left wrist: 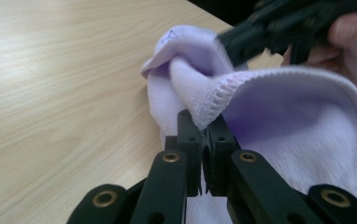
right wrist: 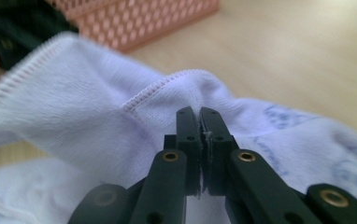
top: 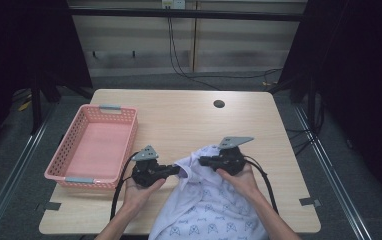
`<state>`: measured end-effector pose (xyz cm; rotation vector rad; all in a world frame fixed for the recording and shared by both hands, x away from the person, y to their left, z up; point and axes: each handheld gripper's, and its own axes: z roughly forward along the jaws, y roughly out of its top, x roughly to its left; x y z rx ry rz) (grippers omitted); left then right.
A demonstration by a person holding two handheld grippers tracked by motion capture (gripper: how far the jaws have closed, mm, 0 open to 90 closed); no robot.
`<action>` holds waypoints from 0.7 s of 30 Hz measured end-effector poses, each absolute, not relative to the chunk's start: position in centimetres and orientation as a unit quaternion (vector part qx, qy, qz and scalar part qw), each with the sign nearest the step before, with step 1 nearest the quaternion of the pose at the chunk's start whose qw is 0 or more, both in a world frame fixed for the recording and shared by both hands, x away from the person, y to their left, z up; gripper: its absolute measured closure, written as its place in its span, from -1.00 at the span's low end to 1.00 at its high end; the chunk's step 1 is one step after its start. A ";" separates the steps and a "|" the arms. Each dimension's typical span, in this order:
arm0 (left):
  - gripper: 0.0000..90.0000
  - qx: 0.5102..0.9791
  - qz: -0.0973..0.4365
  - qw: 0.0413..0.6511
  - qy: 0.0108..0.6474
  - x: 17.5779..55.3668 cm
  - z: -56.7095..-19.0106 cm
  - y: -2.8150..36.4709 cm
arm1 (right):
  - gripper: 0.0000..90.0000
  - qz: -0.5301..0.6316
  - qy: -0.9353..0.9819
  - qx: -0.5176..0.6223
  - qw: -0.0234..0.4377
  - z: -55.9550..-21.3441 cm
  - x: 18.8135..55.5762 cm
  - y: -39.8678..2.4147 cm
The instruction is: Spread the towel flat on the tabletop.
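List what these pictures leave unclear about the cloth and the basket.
- Cloth: near end cut off by the high view's bottom edge.
- Cloth's small print: too small to read there.
- Basket: blurred and cropped in the right gripper view.
- Right gripper: blurred in the left gripper view.

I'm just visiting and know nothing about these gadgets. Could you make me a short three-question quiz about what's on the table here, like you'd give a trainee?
1. True or false: the pink basket has cloth lying in it.
2. What is the left gripper clamped on: A) the basket's rim, B) the stitched edge of the pale lilac cloth, C) a cable?
3. On which side of the table, seen from the person, does the basket stand?

Key
1. False: the high view shows nothing in it.
2. B. Its jaws are shut on the hem; the right gripper pinches the same cloth.
3. The left side.
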<state>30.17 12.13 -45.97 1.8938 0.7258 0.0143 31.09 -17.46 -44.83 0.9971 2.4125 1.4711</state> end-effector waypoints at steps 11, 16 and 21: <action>0.94 0.747 0.030 0.588 0.309 29.5 -41.1 15.8 | 0.96 0.553 0.701 0.413 0.181 -37.9 28.2 -28.5; 0.94 0.755 0.035 0.569 0.325 29.0 -41.4 16.8 | 0.96 0.543 0.691 0.431 0.204 -38.3 25.2 -31.2; 0.89 0.790 0.007 0.531 0.307 26.7 -44.2 16.3 | 0.95 0.522 0.703 0.455 0.160 -42.2 21.4 -32.3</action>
